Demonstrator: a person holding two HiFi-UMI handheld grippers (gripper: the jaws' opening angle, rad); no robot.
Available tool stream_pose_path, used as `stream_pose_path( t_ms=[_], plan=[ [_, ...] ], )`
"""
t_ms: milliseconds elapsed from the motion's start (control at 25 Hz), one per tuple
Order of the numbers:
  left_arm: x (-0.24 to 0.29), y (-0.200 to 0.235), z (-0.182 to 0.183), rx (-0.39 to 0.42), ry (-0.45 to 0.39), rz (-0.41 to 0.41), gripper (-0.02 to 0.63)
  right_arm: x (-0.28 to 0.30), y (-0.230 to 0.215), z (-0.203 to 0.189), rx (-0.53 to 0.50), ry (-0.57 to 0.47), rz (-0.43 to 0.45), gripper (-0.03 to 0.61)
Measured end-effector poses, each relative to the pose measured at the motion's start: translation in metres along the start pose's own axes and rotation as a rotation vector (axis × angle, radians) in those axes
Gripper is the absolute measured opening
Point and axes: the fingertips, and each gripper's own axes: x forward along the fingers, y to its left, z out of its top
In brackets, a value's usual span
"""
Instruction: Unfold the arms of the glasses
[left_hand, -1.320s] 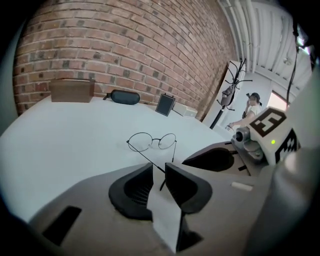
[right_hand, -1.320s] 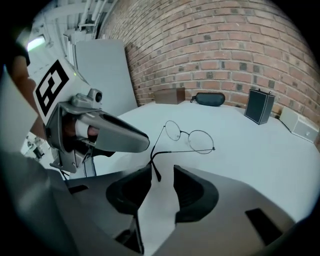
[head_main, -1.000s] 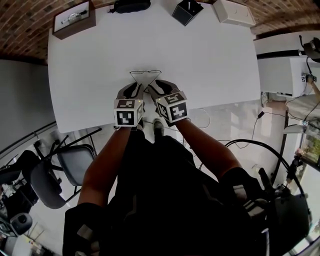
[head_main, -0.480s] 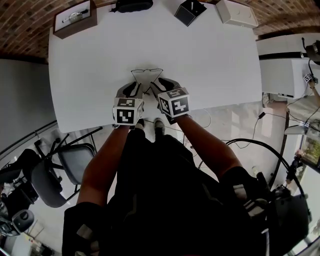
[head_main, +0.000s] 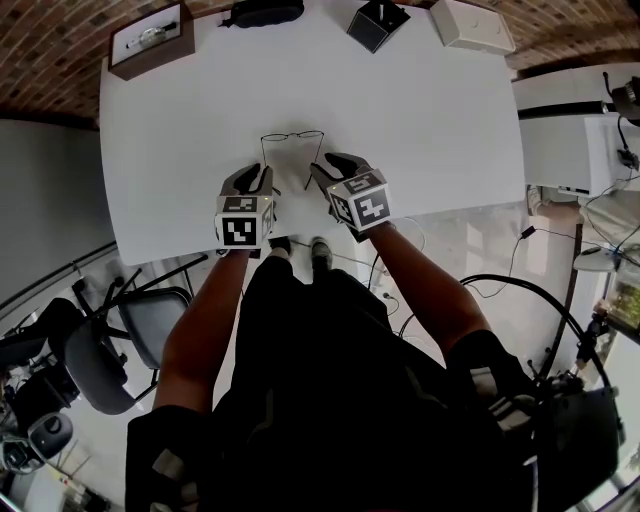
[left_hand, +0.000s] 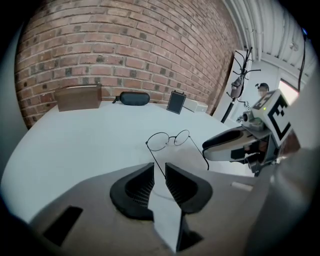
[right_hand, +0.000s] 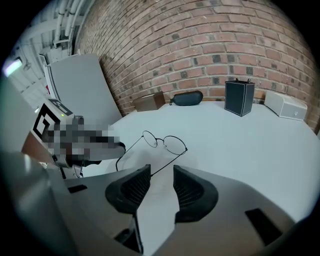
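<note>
Lying mid-table (head_main: 420, 120) clear of edges, glasses (head_main: 293, 136), arms inside left gripper (left_hand: 159, 169) spread, right gripper (right_hand: 161, 170) just widening

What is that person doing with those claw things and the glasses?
A person holds a two-jaw gripper in each hand over a white table and is working on a pair of round wire glasses. Both arms of the glasses are unfolded and point back towards the person. One arm's tip reaches the gap of the left gripper, the other's that of the right gripper. Neither pinches it. The right gripper's jaws have just been opening.
</note>
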Motion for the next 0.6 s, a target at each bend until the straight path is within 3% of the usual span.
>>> stream_pose_path(
  t_ms=[240,440,600],
  plan=[
    [-0.002,0.006,-0.002,0.004,0.005,0.013,0.070,-0.003,-0.011,-0.006,-0.048,0.032,-0.003,0.121],
    [-0.002,0.002,0.003,0.000,-0.006,0.007,0.070,-0.010,0.002,0.007,0.000,-0.031,-0.001,0.121],
    [-0.004,-0.003,0.004,0.010,-0.014,0.014,0.069,-0.009,0.022,0.013,0.073,-0.059,-0.005,0.163]
  ],
)
